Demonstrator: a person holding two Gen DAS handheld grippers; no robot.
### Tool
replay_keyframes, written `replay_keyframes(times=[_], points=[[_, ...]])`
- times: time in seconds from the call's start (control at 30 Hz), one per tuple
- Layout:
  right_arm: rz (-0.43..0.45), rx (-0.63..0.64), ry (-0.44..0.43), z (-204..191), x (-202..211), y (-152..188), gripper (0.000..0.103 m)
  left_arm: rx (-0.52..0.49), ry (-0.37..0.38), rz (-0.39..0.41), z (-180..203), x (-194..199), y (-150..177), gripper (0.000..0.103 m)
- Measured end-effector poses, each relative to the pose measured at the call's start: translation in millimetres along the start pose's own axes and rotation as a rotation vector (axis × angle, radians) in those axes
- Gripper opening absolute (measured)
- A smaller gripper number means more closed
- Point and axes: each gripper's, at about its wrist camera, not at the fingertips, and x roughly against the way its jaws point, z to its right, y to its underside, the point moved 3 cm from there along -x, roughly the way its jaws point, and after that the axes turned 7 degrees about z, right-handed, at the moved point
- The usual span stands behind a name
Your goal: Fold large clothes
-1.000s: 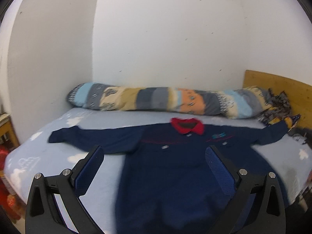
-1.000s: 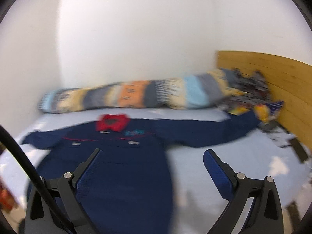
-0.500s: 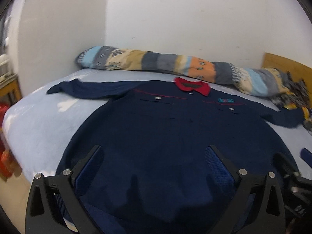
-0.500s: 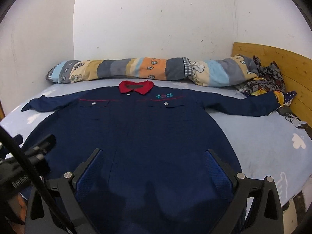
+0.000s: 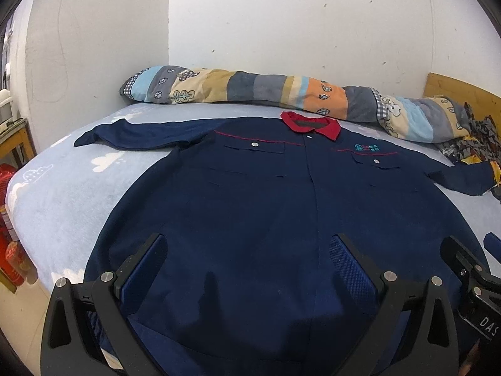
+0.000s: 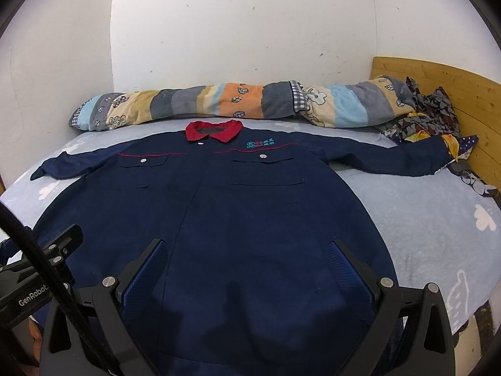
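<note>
Left wrist view: navy jacket flat on bed, sleeves out. We hover left gripper and right gripper over hem, fingers spread, empty. Soft, floppy cloth; we'd pinch hem corners.

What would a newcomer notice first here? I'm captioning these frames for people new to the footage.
A large navy jacket with a red collar lies spread flat, sleeves out, across the pale blue bed. Behind it, a long striped rolled quilt runs along the wall. Both open grippers, left and right, hover over its hem.
</note>
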Motion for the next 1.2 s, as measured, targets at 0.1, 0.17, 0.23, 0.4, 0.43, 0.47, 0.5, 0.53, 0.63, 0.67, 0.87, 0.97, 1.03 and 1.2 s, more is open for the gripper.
replay_keyframes(times=[0.1, 0.17, 0.23, 0.4, 0.43, 0.47, 0.5, 0.53, 0.63, 0.67, 0.87, 0.97, 1.03, 1.2], points=[[0.001, 0.003, 0.005, -1.2, -0.1, 0.5, 0.103, -0.004, -0.002, 0.000, -0.3, -1.9, 1.3, 0.103], [-0.004, 0.000, 0.004, -0.9, -0.5, 0.4, 0.103, -0.005, -0.006, 0.001, 1.5, -3.1, 2.5, 0.103], [-0.005, -0.003, 0.006, -1.2, -0.6, 0.6, 0.103, -0.005, -0.008, 0.002, 2.2, -3.8, 3.0, 0.103], [-0.006, -0.001, 0.002, 1.3, 0.1, 2.2, 0.103, -0.004, -0.014, 0.003, 5.2, -5.3, 4.4, 0.103], [-0.007, 0.000, 0.002, 1.4, 0.2, 3.0, 0.103, -0.004, -0.012, 0.003, 4.1, -5.3, 4.8, 0.103], [-0.008, 0.001, 0.003, 1.7, 0.4, 3.2, 0.103, -0.004, -0.011, 0.002, 4.2, -5.3, 5.0, 0.103], [-0.010, 0.001, 0.000, 2.0, 0.5, 3.6, 0.103, -0.004, -0.016, 0.003, 5.3, -5.4, 5.5, 0.103], [-0.011, 0.000, -0.001, 1.5, 0.3, 3.9, 0.103, -0.005, -0.014, 0.004, 4.4, -5.3, 5.7, 0.103], [-0.017, -0.001, -0.002, -0.2, -1.2, 2.8, 0.103, -0.005, -0.012, 0.005, 3.4, -5.2, 5.7, 0.103], [-0.019, 0.001, -0.002, -0.4, -1.6, 3.3, 0.103, -0.003, -0.010, 0.004, 2.9, -5.7, 5.6, 0.103], [-0.027, 0.001, -0.003, -1.3, -3.2, 4.6, 0.103, -0.005, -0.011, 0.003, 1.6, -6.8, 8.3, 0.103], [-0.031, 0.000, -0.002, -2.0, -3.8, 5.3, 0.103, -0.004, -0.012, 0.003, 1.7, -6.8, 8.8, 0.103], [-0.035, 0.001, -0.002, -2.2, -4.8, 5.0, 0.103, -0.005, -0.008, 0.003, 1.3, -6.7, 8.4, 0.103], [-0.036, 0.003, 0.000, -2.4, -4.6, 5.5, 0.103, -0.005, -0.011, 0.003, 2.0, -6.6, 8.0, 0.103]])
